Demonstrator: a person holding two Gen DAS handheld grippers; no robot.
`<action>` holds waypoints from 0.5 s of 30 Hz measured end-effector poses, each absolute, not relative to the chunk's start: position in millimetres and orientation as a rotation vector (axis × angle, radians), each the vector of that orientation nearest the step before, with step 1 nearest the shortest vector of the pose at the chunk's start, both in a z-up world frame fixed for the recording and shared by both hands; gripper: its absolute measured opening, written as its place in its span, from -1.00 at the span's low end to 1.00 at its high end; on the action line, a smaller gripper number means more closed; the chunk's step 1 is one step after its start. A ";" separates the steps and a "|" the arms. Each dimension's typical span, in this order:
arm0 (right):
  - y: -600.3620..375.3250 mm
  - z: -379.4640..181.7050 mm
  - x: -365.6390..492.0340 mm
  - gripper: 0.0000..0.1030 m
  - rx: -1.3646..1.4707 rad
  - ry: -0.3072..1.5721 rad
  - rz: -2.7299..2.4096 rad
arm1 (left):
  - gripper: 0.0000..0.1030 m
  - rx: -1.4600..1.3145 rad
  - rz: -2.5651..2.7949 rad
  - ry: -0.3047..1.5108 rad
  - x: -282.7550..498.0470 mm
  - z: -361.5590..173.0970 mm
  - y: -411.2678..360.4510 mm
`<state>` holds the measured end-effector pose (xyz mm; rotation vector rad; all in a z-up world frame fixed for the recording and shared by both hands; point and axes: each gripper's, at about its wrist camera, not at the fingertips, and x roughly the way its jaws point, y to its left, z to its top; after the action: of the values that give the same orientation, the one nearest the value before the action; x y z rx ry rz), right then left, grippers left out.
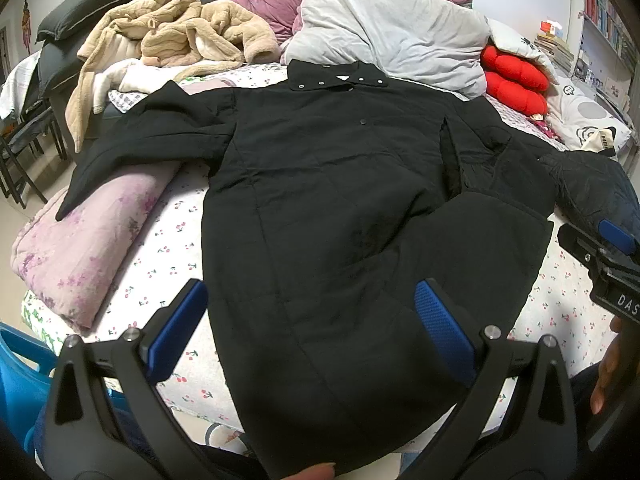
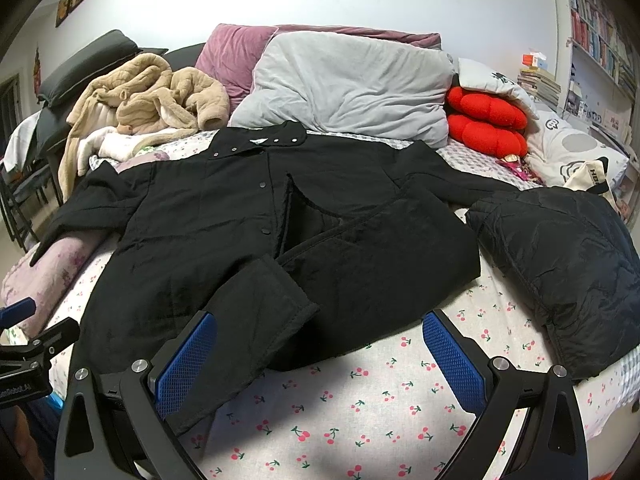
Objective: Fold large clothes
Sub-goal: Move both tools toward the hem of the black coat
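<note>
Coat (image 1: 320, 184) lies face-up on the bed (image 2: 360, 400), buttoned, right side and sleeve already folded in; left sleeve (image 1: 132, 148) is spread out. Your left claw (image 1: 312, 320) and right claw (image 2: 320, 356) hover spread apart, holding nothing. Most folds remain.
</note>
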<state>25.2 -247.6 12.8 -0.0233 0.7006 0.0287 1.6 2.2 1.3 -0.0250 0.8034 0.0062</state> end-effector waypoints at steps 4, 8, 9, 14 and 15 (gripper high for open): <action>-249.1 18.8 21.7 1.00 -0.030 0.694 0.025 | 1.00 -0.029 0.003 0.803 -0.2 -3.4 1.2; -242.1 21.9 26.7 1.00 -0.047 0.677 0.013 | 1.00 -0.031 0.001 0.803 0.0 -3.4 2.5; -241.9 22.1 27.0 1.00 -0.047 0.677 0.011 | 1.00 -0.031 0.002 0.804 0.0 -3.7 2.7; -244.9 27.3 29.5 1.00 -0.076 0.656 -0.035 | 1.00 -0.038 -0.010 0.822 -2.0 -8.6 0.8; -251.3 29.2 32.7 1.00 -0.062 0.655 -0.061 | 1.00 -0.038 -0.011 0.823 -1.7 -9.1 1.1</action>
<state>32.7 -251.3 29.2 -0.0624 0.6553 -0.0609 -1.7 1.1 -9.1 -0.0383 0.8227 -0.0105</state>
